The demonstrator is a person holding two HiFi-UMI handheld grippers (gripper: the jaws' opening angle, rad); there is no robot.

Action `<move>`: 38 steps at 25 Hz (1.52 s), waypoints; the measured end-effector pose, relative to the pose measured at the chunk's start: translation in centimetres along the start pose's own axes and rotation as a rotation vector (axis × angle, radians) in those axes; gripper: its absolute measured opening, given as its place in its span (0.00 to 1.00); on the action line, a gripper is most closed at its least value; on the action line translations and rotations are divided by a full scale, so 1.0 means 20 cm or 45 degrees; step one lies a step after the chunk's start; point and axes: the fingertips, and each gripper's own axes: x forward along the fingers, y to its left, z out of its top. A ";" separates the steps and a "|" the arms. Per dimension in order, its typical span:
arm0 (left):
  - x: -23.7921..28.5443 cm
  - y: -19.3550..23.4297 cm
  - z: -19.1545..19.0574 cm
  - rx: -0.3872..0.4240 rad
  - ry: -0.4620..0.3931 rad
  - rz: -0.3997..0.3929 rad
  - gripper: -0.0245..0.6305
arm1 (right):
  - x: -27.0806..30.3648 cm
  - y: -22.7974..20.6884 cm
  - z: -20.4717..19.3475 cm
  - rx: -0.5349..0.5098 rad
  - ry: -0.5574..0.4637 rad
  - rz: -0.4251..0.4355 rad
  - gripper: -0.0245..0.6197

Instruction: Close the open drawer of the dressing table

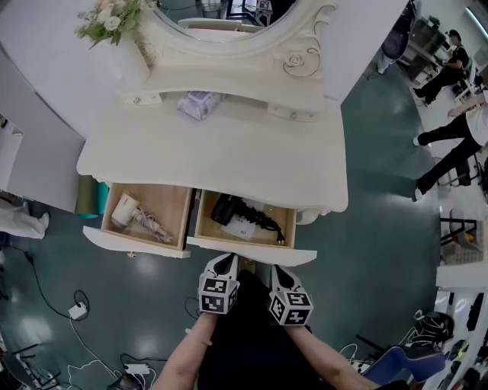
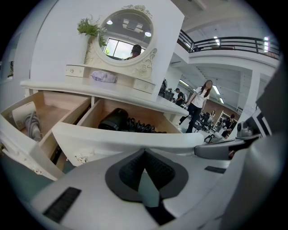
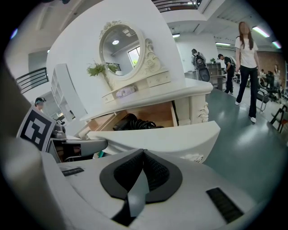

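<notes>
At the centre of the head view we see the cream dressing table (image 1: pixel 229 152) with two drawers pulled out side by side along its lower edge. The middle drawer (image 1: pixel 252 250) stands open just above our grippers and holds a black hair dryer (image 1: pixel 229 207) with its coiled cord. The side drawer (image 1: pixel 137 242), toward the lower left of the table, is open as well, and a white hair dryer (image 1: pixel 124 209) lies in it.

Our left gripper (image 1: pixel 224 260) and right gripper (image 1: pixel 277 270) sit close together in the lower middle of the frame. Both tips point up at the curved white front of the middle drawer. The left tip reaches the front's edge and the right tip is just beside it, though we cannot tell whether either one presses on it.

In the left gripper view the jaws of the left gripper (image 2: pixel 144 152) are clenched together with nothing between them, and the drawer front fills the band right above them. In the right gripper view the right gripper (image 3: pixel 143 152) is likewise pinched closed and empty, with the same front just beyond it.

At the top of the head view an oval mirror (image 1: pixel 229 11) rises from the table's back. A spray of flowers (image 1: pixel 114 15) is at the upper left, and a pale purple pouch (image 1: pixel 200 103) lies on the tabletop.
</notes>
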 end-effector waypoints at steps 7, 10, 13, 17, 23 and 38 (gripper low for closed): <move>0.04 0.02 0.05 -0.004 -0.001 0.004 0.07 | 0.04 -0.02 0.04 -0.014 0.004 0.003 0.08; 0.06 0.02 0.06 0.001 0.001 0.007 0.07 | 0.06 -0.02 0.06 -0.019 0.005 0.007 0.08; 0.08 0.03 0.08 -0.005 -0.004 0.010 0.07 | 0.08 -0.03 0.07 -0.020 0.003 0.008 0.08; 0.11 0.04 0.11 -0.009 -0.001 0.016 0.07 | 0.11 -0.04 0.10 -0.018 0.003 0.010 0.08; 0.15 0.07 0.15 -0.012 0.004 0.019 0.07 | 0.15 -0.06 0.14 -0.024 0.004 0.008 0.08; 0.26 0.11 0.25 -0.006 0.007 0.008 0.07 | 0.26 -0.09 0.25 -0.020 -0.002 0.003 0.08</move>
